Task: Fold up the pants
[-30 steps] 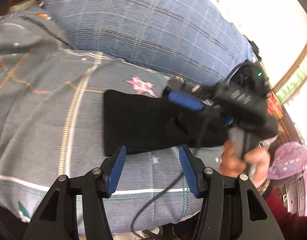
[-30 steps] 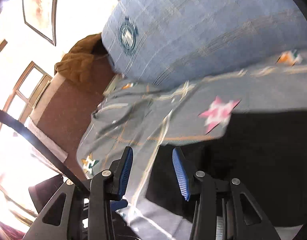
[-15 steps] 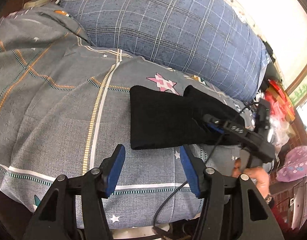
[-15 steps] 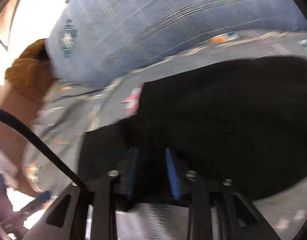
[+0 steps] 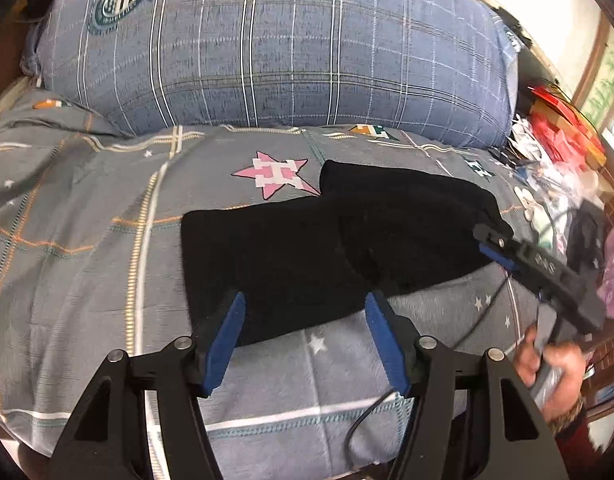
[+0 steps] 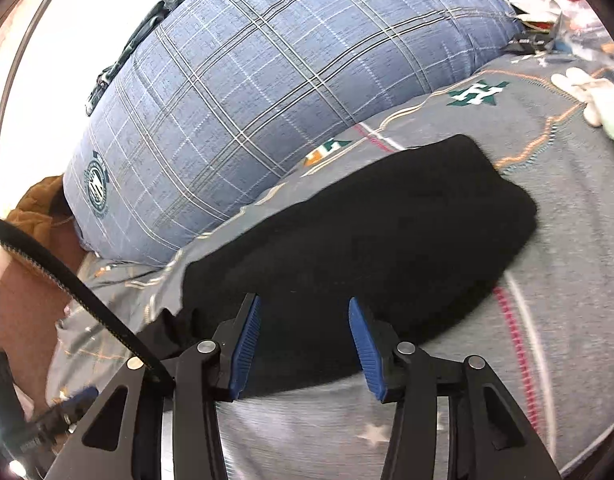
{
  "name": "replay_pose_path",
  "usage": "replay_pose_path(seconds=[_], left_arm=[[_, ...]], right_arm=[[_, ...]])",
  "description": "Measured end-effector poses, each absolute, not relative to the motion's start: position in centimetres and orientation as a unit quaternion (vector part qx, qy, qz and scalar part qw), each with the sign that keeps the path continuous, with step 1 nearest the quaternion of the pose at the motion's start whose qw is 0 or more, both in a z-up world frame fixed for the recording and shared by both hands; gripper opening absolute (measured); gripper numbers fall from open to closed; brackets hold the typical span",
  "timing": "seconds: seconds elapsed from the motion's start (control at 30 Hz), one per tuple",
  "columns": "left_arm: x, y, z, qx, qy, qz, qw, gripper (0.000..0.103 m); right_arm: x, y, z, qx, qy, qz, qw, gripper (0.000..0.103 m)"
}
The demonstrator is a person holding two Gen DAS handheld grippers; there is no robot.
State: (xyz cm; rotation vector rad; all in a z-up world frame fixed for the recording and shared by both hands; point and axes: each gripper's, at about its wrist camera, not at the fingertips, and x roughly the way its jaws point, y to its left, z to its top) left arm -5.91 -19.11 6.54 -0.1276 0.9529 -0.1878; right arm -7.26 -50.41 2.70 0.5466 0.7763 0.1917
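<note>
The black pants (image 5: 327,248) lie folded into a flat bundle on the grey patterned bedspread (image 5: 87,220). My left gripper (image 5: 305,312) is open and empty, its blue pads just over the near edge of the pants. My right gripper (image 6: 305,320) is open and empty, hovering over the near edge of the pants (image 6: 367,240). In the left wrist view the right gripper (image 5: 503,252) sits at the right end of the bundle, held by a hand (image 5: 555,372).
A big blue plaid pillow (image 5: 287,48) lies behind the pants, and it also shows in the right wrist view (image 6: 267,80). Red and white clutter (image 5: 555,148) is piled at the right. A brown cloth (image 6: 35,208) sits at far left. A white glove (image 6: 587,92) lies on the bedspread.
The right gripper let go of the pants, opened, and swung back to their right end. The left gripper moved closer to the near edge of the pants.
</note>
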Motion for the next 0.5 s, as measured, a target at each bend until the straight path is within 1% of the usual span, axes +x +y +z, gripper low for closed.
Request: replay_pose_path(seconds=[0.1, 0.17, 0.23, 0.27, 0.43, 0.5], left_arm=[[-5.3, -18.7, 5.8, -0.090, 0.468, -0.092, 0.875, 0.062], [-5.5, -18.3, 5.6, -0.091, 0.467, -0.084, 0.876, 0.062], [-6.0, -18.0, 5.6, -0.089, 0.465, -0.079, 0.877, 0.062], [-6.3, -17.8, 5.7, -0.089, 0.464, -0.078, 0.878, 0.062], [-8.0, -16.7, 6.1, -0.082, 0.454, -0.071, 0.884, 0.062], [-8.3, -16.1, 6.2, -0.085, 0.450, -0.069, 0.886, 0.062]], right_arm=[[-6.6, -48.7, 2.3, 0.295, 0.388, 0.155, 0.859, 0.052], [-5.8, -46.7, 2.2, 0.298, 0.402, 0.195, 0.844, 0.055], [-4.5, -44.3, 2.0, 0.295, 0.419, 0.231, 0.827, 0.061], [-3.9, -43.3, 1.8, 0.293, 0.426, 0.237, 0.822, 0.061], [-1.6, -37.8, 1.1, 0.248, 0.461, 0.251, 0.814, 0.061], [-1.1, -35.7, 0.7, 0.214, 0.475, 0.238, 0.820, 0.063]])
